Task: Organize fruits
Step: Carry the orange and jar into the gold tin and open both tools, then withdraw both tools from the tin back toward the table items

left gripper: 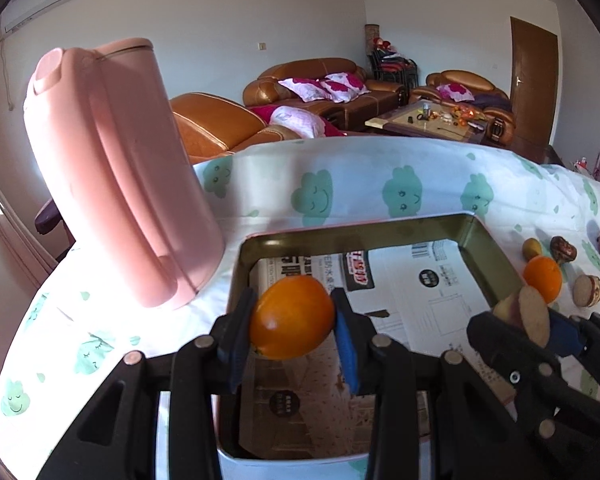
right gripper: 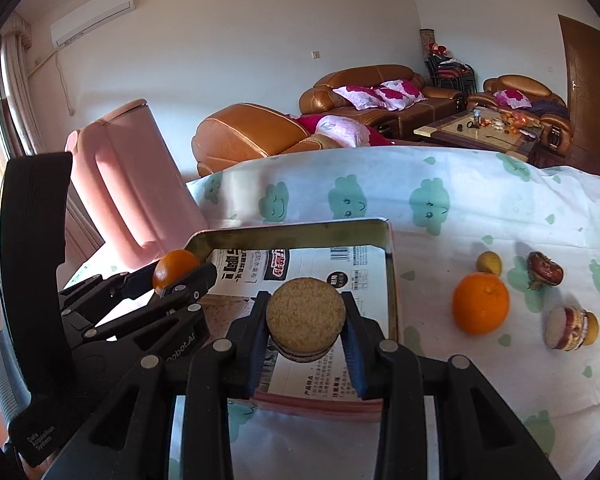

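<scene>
My left gripper (left gripper: 293, 306) is shut on an oval orange fruit (left gripper: 292, 320) and holds it above the left part of a metal tray (left gripper: 482, 240) lined with printed paper. My right gripper (right gripper: 306, 306) is shut on a round fruit piece with a tan face (right gripper: 306, 314), over the tray's (right gripper: 292, 233) near half. In the left wrist view the right gripper (left gripper: 534, 320) shows at the lower right with that piece (left gripper: 534, 312). The left gripper (right gripper: 180, 276) with its orange fruit (right gripper: 175, 267) appears at the left of the right wrist view.
A tall pink jug (left gripper: 112, 176) stands left of the tray on the cloud-print cloth (right gripper: 440, 208). To the tray's right lie an orange (right gripper: 481, 303), a small yellow fruit (right gripper: 489, 262), a brown fruit (right gripper: 544, 270) and a layered fruit piece (right gripper: 572, 328). Sofas stand behind the table.
</scene>
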